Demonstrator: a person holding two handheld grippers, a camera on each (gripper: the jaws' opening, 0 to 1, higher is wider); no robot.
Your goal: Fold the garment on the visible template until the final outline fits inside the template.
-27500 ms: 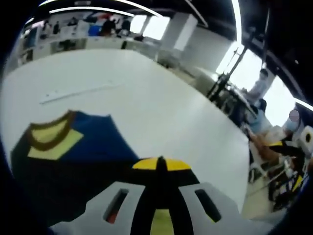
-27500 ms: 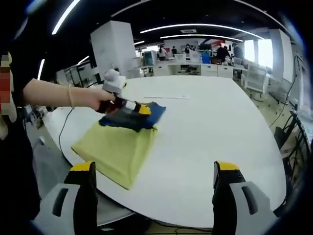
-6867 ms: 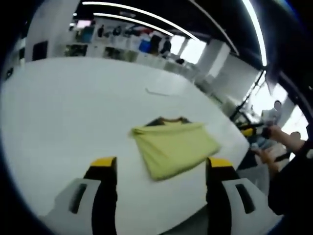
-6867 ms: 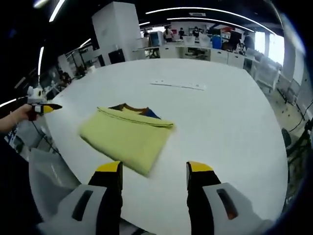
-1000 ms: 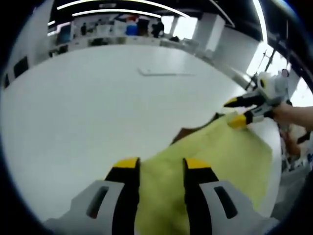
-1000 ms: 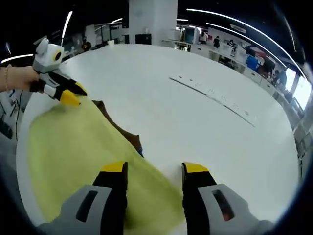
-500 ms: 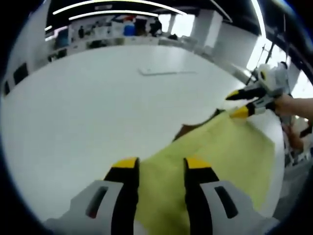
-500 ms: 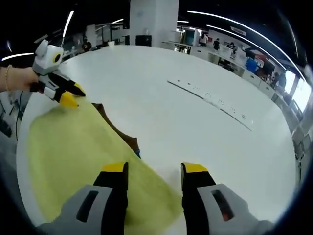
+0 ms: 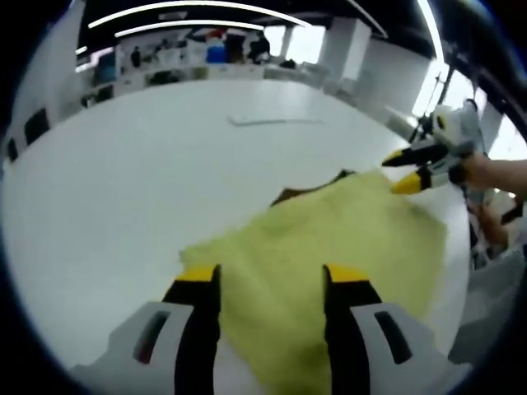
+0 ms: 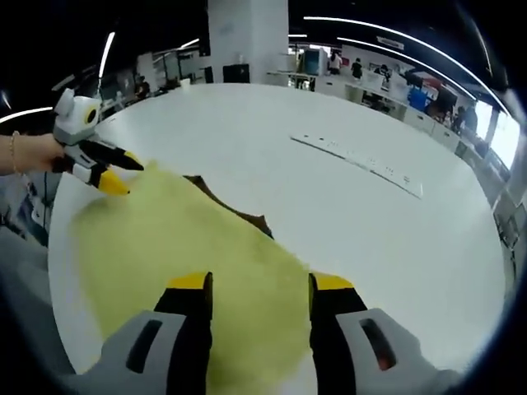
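A folded, pale yellow cloth garment point(image 9: 329, 247) lies flat near the edge of the big round white table point(image 9: 123, 189), with a sliver of its dark brown collar point(image 10: 235, 210) poking out from the far side of the fold. No template outline can be made out under the garment.

The left gripper point(image 9: 268, 280) hangs low over one corner of the garment, its yellow-tipped jaws spread apart with yellow cloth showing between them, gripping nothing. The right gripper point(image 10: 251, 288) sits over the opposite corner in the same way, jaws parted over the cloth. Each gripper also shows from the other's side, its tips at the garment's rim and a hand point(image 10: 20, 156) behind it.

Standing one at each end like this, they look set to pinch both corners of one edge together, so the next fold comes over evenly.

Beyond the garment, a long thin pale strip point(image 10: 358, 164) lies on the table, well apart from it.
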